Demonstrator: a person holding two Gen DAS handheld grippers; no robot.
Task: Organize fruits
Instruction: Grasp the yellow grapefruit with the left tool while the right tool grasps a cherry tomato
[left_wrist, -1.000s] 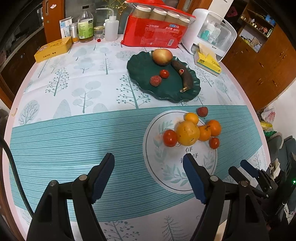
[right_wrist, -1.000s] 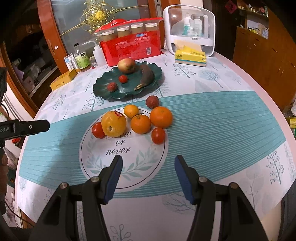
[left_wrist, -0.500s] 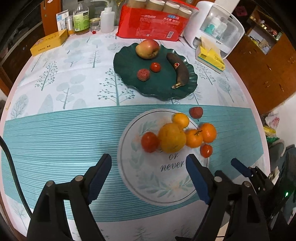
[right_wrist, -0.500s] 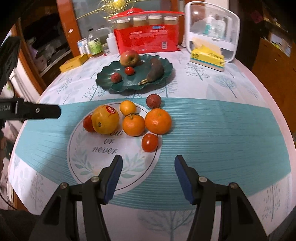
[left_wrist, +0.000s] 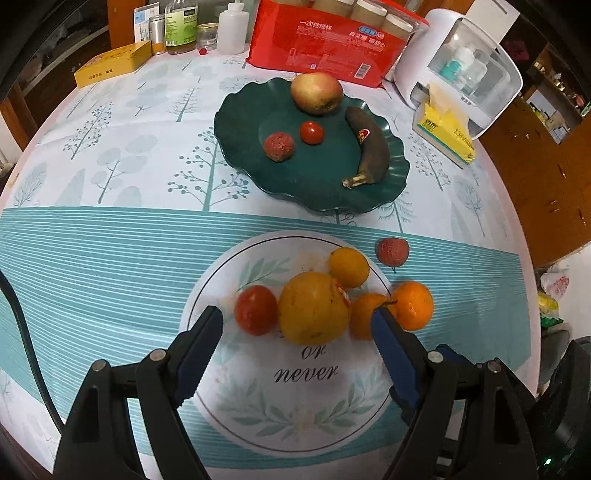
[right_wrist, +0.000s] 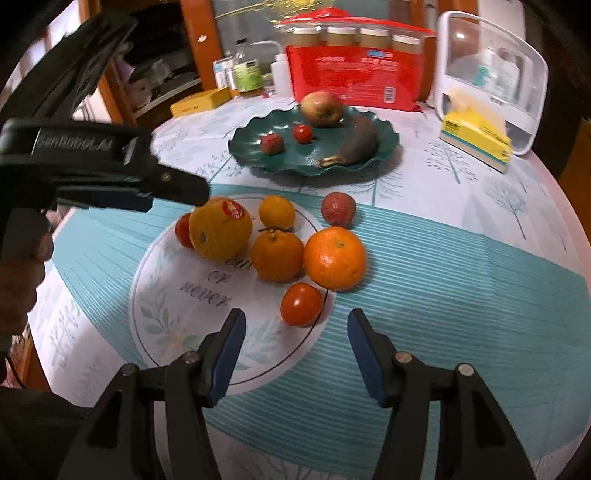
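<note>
Both grippers have closed in on the fruit pile. The left gripper (left_wrist: 295, 325), jaws just widened and empty, frames the big yellow fruit (left_wrist: 314, 308); the right gripper (right_wrist: 295, 328), open and empty, nears the tomato (right_wrist: 301, 304).

The tablecloth (left_wrist: 110, 258) bears a printed round emblem (left_wrist: 295, 387) that reads "or never" in script, just below the large yellow fruit (left_wrist: 314, 308). Beyond that emblem, the red package (left_wrist: 325, 48) carries white Chinese characters "一次性纸杯". The left gripper (right_wrist: 177, 188) body shows partly blurred white lettering ending in "AI".
</note>
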